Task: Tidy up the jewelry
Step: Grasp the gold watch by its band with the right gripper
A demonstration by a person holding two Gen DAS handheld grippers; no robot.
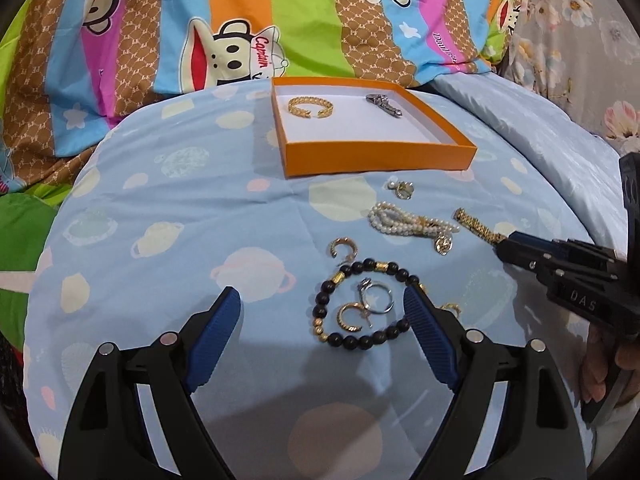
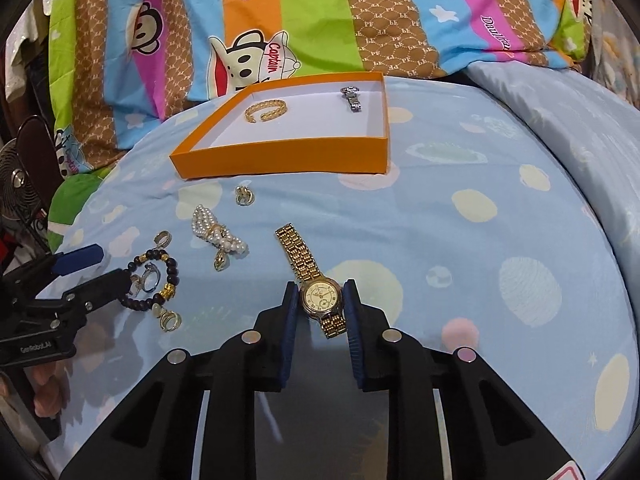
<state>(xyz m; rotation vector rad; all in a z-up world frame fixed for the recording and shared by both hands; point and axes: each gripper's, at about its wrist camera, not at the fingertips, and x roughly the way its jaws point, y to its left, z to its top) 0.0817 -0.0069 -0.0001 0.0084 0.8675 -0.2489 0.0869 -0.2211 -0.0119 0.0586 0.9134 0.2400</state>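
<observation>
Tongs on my right [image 2: 319, 307] pinch the gold watch [image 2: 318, 297] by its face on the bed [image 2: 460, 240]; my left tongs [image 1: 322, 312] gape wide beside the beaded bracelet [image 1: 362, 304], holding nothing.

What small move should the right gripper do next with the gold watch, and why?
Probably lift it. The right gripper has its fingers against both sides of the gold watch, whose band lies on the bedsheet; the orange box ahead has room.

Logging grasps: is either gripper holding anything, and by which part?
The right gripper clamps the gold watch by its case sides. The left gripper is open, holding nothing.
</observation>
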